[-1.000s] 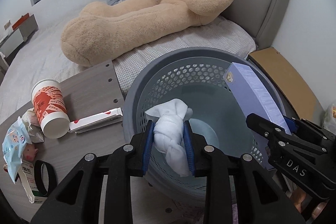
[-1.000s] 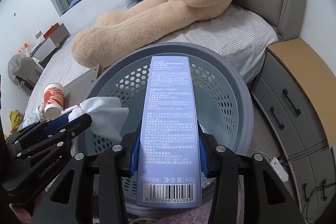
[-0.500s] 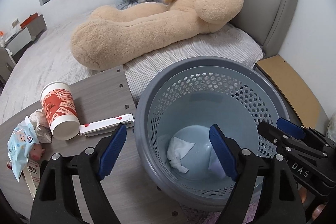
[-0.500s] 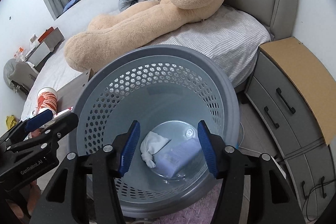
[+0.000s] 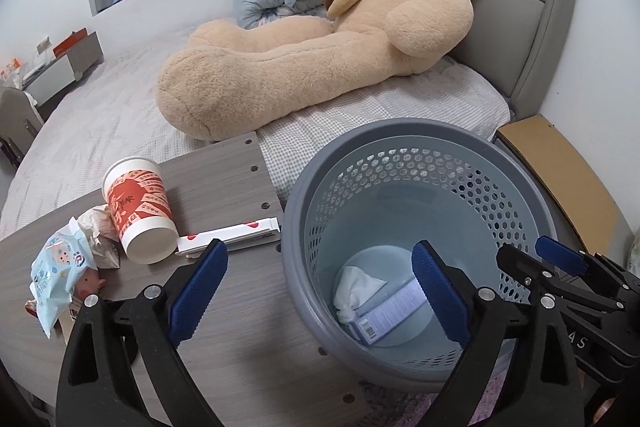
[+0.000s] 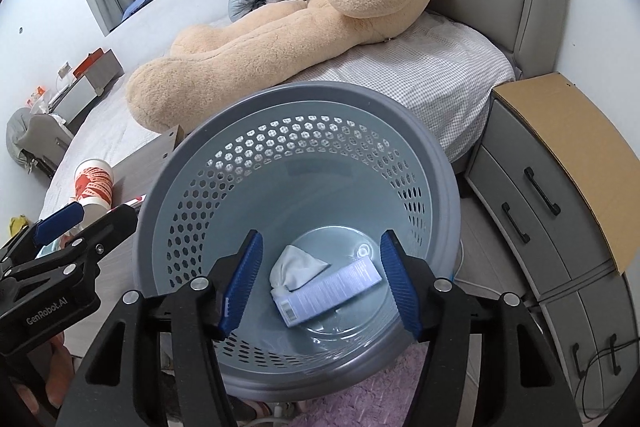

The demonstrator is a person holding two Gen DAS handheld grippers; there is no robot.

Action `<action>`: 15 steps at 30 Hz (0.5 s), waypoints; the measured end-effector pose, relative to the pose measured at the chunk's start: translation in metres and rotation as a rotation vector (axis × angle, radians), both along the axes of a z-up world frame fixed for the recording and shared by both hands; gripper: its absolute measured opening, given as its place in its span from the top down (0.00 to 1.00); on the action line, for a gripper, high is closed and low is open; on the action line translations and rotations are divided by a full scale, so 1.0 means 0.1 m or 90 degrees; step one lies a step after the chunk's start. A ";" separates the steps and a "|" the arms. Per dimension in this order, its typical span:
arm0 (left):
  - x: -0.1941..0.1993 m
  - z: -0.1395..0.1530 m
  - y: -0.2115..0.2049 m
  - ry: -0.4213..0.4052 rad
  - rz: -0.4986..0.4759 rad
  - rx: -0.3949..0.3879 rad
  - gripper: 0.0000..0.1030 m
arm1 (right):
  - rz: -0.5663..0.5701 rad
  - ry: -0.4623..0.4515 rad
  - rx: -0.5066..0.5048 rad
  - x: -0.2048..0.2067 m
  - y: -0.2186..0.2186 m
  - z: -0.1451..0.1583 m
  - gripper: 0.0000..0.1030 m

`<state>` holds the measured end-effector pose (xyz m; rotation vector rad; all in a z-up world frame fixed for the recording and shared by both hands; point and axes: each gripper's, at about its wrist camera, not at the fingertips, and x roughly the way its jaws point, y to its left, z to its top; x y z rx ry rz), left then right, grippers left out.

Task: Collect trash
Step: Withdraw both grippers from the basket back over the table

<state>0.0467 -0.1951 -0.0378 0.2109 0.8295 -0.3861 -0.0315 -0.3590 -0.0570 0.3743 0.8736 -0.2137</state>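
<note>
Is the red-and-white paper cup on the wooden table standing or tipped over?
Tipped over. The red-and-white paper cup lies on its side on the wooden table, its base toward the camera.

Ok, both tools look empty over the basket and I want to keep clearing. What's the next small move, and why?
Probably swing the left tool left toward the paper cup lying on the wooden board. Both tools are open, and the tissue and box already sit in the basket, while the cup and wrappers remain outside.
</note>
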 end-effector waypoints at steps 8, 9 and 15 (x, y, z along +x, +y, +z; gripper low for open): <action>-0.04 0.07 0.12 -0.011 0.008 -0.012 0.07 | 0.004 -0.006 -0.004 -0.04 0.10 0.06 0.40; -0.04 0.08 0.14 -0.012 0.009 -0.014 0.07 | 0.005 -0.007 -0.004 -0.04 0.11 0.07 0.39; -0.08 0.12 0.23 -0.016 0.015 -0.020 0.07 | 0.010 -0.014 -0.010 -0.07 0.19 0.13 0.38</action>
